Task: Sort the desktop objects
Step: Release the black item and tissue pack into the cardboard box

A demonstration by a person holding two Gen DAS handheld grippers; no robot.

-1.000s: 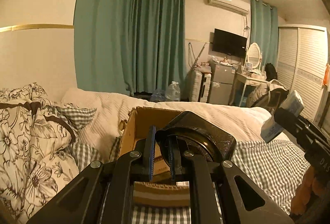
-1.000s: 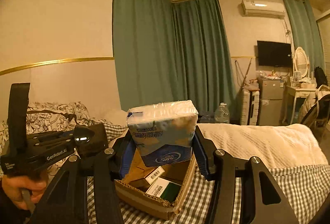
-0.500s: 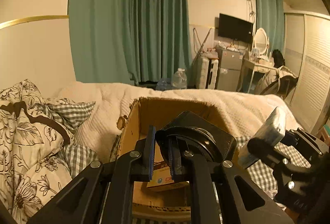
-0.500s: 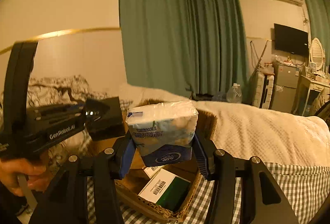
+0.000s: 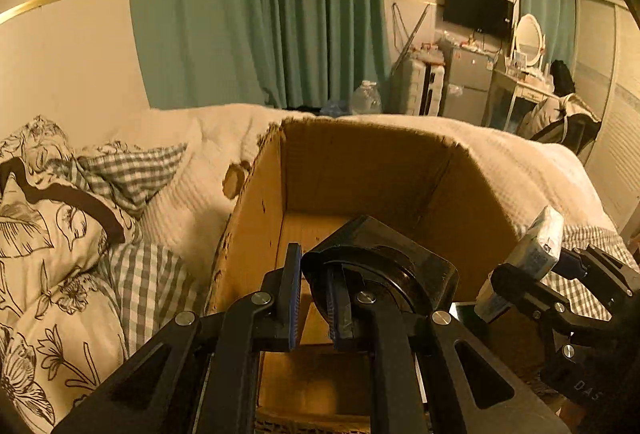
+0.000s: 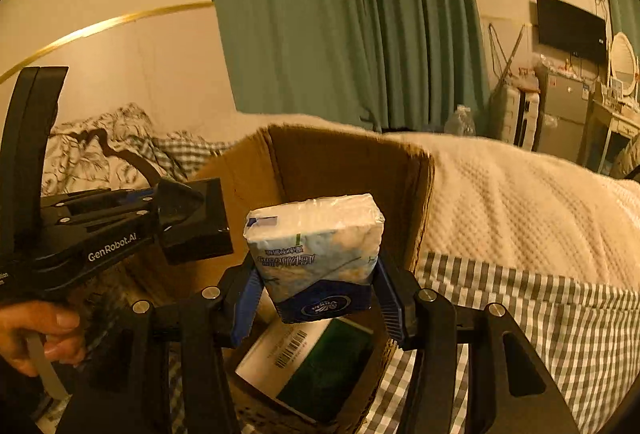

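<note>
While the left gripper [image 5: 314, 298] is clamped on the edge of a black square object [image 5: 384, 266], it holds this object over the open cardboard box [image 5: 360, 170], which stands on the checked bedcover [image 6: 540, 314]. At 4 o'clock in the left wrist view, the right gripper [image 6: 318, 296] has its pads pressed on both sides of a tissue pack [image 6: 316, 250], also above the box. Inside the box, at 6 o'clock in the right wrist view, lies a white and green carton [image 6: 316, 366] with a barcode. At 8 o'clock there, a hand [image 6: 40, 334] grips the handle of the left tool. Behind the box lies a cream blanket [image 6: 520, 202].
</note>
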